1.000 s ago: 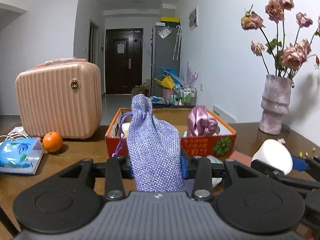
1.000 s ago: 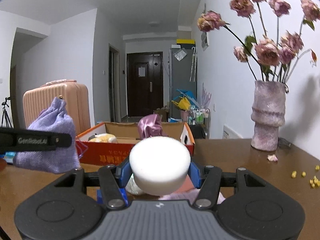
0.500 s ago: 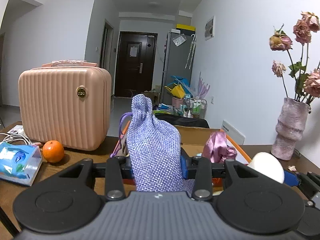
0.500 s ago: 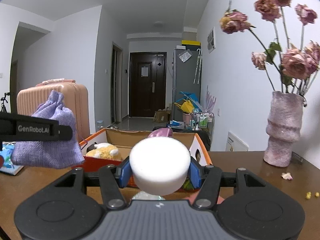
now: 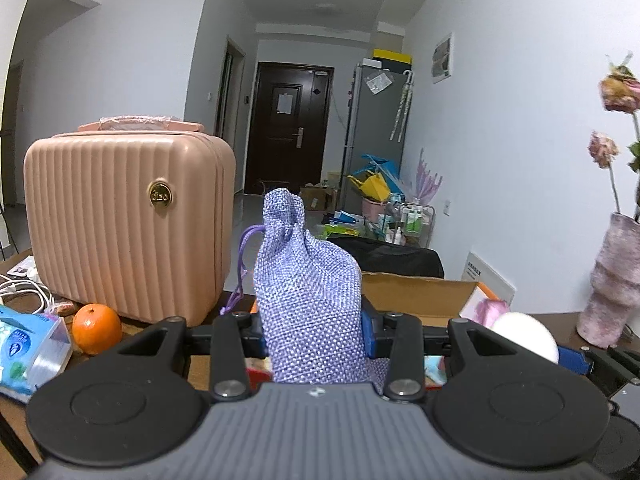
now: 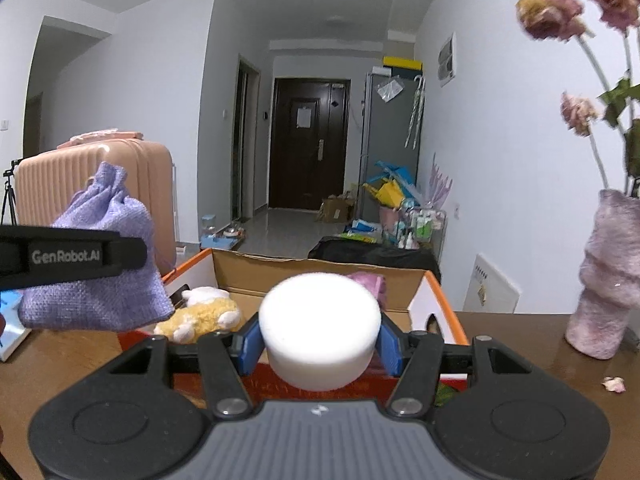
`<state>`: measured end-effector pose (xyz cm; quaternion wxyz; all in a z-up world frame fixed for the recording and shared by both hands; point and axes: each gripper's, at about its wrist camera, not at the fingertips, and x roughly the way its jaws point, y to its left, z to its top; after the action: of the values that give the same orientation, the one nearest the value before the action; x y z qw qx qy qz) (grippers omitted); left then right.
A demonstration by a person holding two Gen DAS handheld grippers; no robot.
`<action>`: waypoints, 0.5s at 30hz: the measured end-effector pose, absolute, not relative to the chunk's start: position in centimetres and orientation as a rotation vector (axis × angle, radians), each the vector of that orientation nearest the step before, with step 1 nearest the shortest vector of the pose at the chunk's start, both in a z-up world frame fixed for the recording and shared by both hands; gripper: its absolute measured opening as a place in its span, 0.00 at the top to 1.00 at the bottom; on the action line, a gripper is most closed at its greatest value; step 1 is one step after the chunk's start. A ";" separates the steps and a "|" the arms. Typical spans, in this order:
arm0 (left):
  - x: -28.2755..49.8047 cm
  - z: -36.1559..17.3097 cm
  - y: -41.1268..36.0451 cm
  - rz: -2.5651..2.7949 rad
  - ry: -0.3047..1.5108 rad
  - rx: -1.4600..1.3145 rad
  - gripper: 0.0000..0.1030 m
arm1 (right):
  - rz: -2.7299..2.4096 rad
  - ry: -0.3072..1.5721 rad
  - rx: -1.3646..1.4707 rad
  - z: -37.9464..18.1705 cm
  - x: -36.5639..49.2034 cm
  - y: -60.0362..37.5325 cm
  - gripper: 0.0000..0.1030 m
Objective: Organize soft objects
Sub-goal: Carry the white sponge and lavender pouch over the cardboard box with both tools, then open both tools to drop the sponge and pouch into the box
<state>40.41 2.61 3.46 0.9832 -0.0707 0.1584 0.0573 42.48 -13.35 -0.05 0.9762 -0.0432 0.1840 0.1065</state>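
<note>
Pinching a lilac woven drawstring pouch (image 5: 310, 300) between the blue pads of the left hand-held gripper (image 5: 314, 334), neck upward, purple cord dangling down its left side. Held clear of the brown wooden bench (image 5: 202, 368), in front of the open orange-and-red cardboard box (image 5: 416, 294). Seen again from the right wrist at far left (image 6: 96, 272), with one black finger (image 6: 72, 254) marked "GenRobot.AI" crossing its front.

Clamping a white round foam puck (image 6: 320, 330) in the right hand-held gripper (image 6: 320, 344), blue pads pressed to both sides, flat face up and tipped slightly toward the camera. Hanging just at the near wall of the box (image 6: 434, 312) (whether over the rim or still short of it cannot be told). Showing from the left wrist as a white dome (image 5: 526, 336) at lower right, beside the left hand-held gripper.

Lying inside the box: a yellow-and-white plush toy (image 6: 200, 314) toward the left, and a pink satin bundle (image 6: 370, 282) at the back, half hidden by the puck.

Standing left of the box on the bench: a ribbed pink hard-shell case (image 5: 124, 224) with a gold badge, an orange fruit (image 5: 97, 329) just in front of it, a blue tissue pack (image 5: 28, 344) nearer the camera, white cables (image 5: 24, 292) behind. Standing at far right: a mottled mauve vase (image 6: 610, 276) with dried pink roses (image 6: 556, 16), and one fallen petal (image 6: 614, 384) on the bench nearby.
</note>
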 end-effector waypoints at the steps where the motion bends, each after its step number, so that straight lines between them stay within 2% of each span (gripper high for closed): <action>1: 40.9 3.4 2.8 0.117 0.321 -0.147 0.61 | 0.220 0.384 -0.084 0.0 43.2 -13.3 0.45; 15: 47.4 1.6 3.2 0.126 0.354 -0.155 0.61 | 0.220 0.451 -0.055 -0.7 50.1 -11.6 0.45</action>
<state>47.43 3.20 1.57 0.9794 -0.0769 0.1759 0.0624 50.13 -11.65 -0.68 0.9683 -0.0273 0.2233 0.1086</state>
